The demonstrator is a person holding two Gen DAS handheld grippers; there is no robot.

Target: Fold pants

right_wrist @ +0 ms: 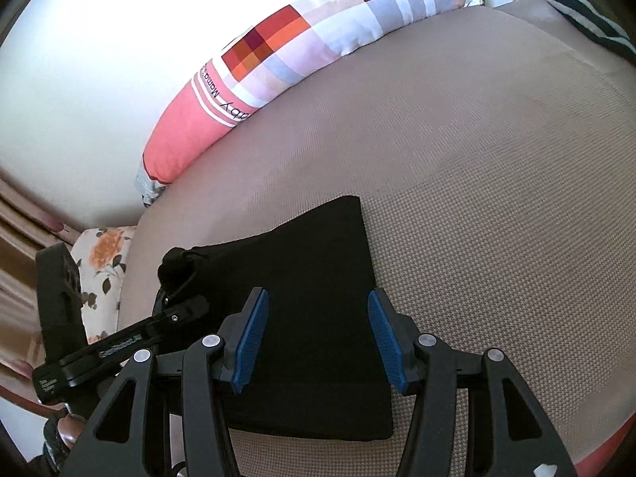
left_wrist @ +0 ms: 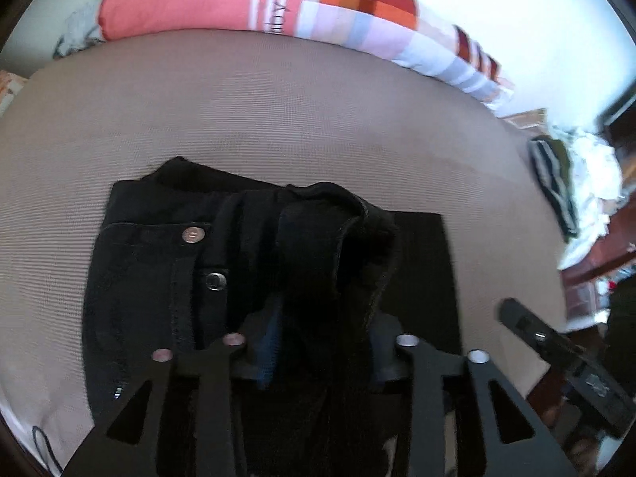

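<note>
The black pants (right_wrist: 310, 318) are lying folded on the beige bed (right_wrist: 477, 198). The left hand-held gripper (left_wrist: 322, 338) is pinching a bunched-up fold of them, lifting it a bit. The right hand-held gripper (right_wrist: 318, 342) is hanging wide open over the flat part, gripping nothing. A striped pillow (right_wrist: 318, 39) is sitting by the wall.

Black claw (right_wrist: 318, 342), blue ribbed pads (right_wrist: 250, 342), silver screws (right_wrist: 211, 341)
</note>
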